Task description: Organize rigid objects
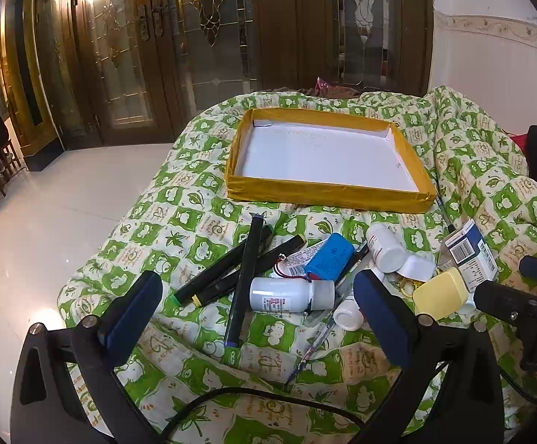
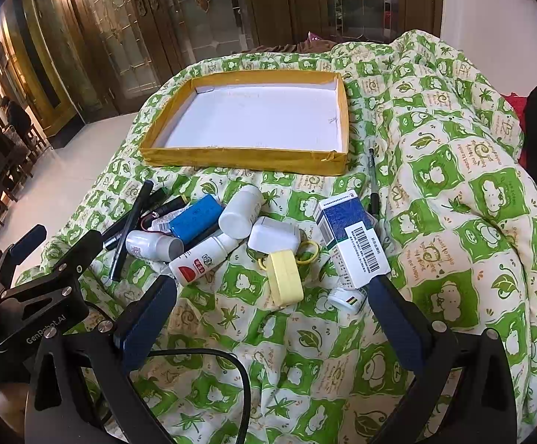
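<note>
On the green-and-white quilt (image 1: 179,199), nothing has yet been moved into the yellow-edged tray (image 1: 327,193), whose white floor is bare; the task appears to be at its first pick. From left to right the pile holds crossed black markers (image 1: 244,277), a white bottle lying on its side (image 1: 290,295), a blue battery pack (image 1: 329,257), a second white bottle (image 1: 384,248), a pale yellow case (image 1: 440,292) and a blue-and-white medicine box (image 1: 470,253). The left gripper (image 1: 257,303) hovers just short of the markers and the lying bottle, jaws spread wide, holding nothing. The right gripper (image 2: 272,299) hovers near the yellow case and medicine box, jaws likewise spread wide and empty. The next move probably calls for lowering one gripper astride a single item, closing across its narrow dimension, and carrying it forward to the tray.
</note>
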Demonstrator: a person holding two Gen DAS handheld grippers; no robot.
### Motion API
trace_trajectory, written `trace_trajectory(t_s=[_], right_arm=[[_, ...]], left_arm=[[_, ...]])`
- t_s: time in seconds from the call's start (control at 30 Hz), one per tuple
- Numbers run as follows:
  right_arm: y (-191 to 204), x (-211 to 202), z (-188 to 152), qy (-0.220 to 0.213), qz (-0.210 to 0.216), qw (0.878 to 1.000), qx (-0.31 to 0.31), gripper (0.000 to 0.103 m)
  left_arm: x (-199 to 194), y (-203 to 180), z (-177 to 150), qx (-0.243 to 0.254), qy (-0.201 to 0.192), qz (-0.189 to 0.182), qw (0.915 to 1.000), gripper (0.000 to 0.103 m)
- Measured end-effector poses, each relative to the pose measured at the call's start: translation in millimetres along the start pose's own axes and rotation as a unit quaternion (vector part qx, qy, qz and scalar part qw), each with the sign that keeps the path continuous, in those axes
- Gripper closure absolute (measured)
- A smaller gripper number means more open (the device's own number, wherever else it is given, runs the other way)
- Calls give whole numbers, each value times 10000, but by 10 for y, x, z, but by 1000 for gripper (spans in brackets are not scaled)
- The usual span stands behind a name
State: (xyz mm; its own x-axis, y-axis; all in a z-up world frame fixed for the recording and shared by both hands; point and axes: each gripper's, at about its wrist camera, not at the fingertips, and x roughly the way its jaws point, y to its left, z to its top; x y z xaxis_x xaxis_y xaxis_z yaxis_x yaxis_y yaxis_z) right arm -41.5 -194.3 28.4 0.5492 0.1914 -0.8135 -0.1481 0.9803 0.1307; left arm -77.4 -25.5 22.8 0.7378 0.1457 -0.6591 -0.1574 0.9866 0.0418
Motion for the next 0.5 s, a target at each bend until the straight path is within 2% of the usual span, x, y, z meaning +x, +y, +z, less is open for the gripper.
trace_trajectory(t_s=[0.5], right_arm=[[-87,64,-28,90,-8,9998,195,1]], left_arm=[[27,12,-18,-15,45,-1,10000,0]])
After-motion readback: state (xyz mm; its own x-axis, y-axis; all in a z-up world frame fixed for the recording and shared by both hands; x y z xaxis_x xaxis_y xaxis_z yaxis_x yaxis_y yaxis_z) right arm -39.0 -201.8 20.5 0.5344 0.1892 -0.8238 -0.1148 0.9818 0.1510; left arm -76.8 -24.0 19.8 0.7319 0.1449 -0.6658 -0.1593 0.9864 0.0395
